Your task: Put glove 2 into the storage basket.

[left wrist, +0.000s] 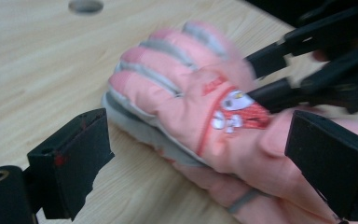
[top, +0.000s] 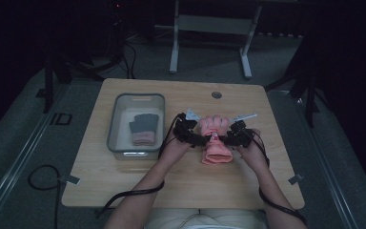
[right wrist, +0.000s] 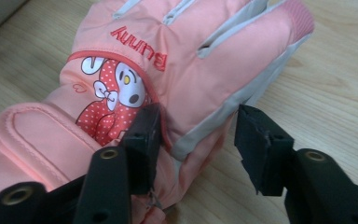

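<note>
Item one: a clear plastic bin (top: 114, 121) with a grey rim, standing on the left part of the wooden table (top: 138, 183). We count two pieces in it: a dark grey glove (top: 141, 123) lying flat with its fingers toward the far end, and a folded pink piece (top: 144, 139) just in front of it, touching it. Whether the pink piece is a second glove we cannot tell.

Item two: a pink padded ski glove (top: 215, 139) with grey trim between the fingers, lying on the table to the right of the bin and well apart from it, cuff toward the person, fingers pointing away. We read "Bunny" in red stitching on the back of the glove (right wrist: 177, 56), above a cartoon figure in a red dotted dress with a bow. A strap crosses the wrist.

Item three: left gripper (left wrist: 200, 154), jaws set wide at the glove's (left wrist: 191, 107) cuff side, one on either side, neither pad pressing it.

Item four: right gripper (right wrist: 193, 128), jaws moderately apart; one pad lies on the back of the glove beside the cartoon, the other stands clear off its grey edge, so nothing is pinched.
</note>
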Motion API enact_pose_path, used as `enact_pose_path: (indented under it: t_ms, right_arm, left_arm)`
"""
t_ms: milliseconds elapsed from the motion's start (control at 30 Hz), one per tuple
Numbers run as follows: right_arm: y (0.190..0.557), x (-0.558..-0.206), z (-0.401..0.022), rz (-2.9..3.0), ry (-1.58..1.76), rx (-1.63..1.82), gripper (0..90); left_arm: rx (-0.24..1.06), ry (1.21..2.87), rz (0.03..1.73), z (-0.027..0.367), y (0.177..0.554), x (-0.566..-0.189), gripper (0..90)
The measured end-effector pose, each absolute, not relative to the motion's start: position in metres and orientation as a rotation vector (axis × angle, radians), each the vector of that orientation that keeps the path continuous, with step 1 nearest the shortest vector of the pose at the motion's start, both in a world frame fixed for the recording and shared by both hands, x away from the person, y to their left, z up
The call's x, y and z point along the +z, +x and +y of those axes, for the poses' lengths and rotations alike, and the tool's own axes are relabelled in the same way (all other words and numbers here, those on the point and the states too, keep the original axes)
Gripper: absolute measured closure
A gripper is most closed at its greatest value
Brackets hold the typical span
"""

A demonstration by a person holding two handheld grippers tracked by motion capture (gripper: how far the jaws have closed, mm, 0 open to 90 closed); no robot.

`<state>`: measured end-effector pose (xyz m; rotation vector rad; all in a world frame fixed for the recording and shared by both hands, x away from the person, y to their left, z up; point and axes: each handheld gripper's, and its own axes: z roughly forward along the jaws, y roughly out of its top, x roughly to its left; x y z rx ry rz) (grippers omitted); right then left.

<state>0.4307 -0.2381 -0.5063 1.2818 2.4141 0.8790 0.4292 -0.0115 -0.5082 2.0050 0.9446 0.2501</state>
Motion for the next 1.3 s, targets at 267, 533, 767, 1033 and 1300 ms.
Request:
enact_pose_path:
  t_ms: [267, 533, 767, 1033, 1300]
  right_arm:
    - [0.440, -0.514, -0.236, 2.475, 1.315, 0.912, 46.1]
    - [0.446, -0.521, -0.241, 2.502, 1.399, 1.000, 51.7]
    - [0.440, -0.522, -0.240, 2.471, 1.402, 1.057, 64.5]
    - [0.432, -0.512, -0.243, 2.427, 1.414, 1.153, 67.4]
    - [0.425, -0.483, -0.237, 2.383, 1.363, 1.230, 67.5]
  left_arm:
    - [0.065, 1.989, 1.102, -0.013, 0.451, -0.544, 20.4]
    - [-0.166, 1.917, 1.141, -0.017, 0.463, -0.558, 33.8]
    - [-0.165, 1.924, 1.054, -0.018, 0.456, -0.549, 69.3]
    - [-0.128, 1.953, 1.026, -0.017, 0.449, -0.527, 74.7]
    - [-0.056, 1.931, 0.999, -0.009, 0.440, -0.493, 74.7]
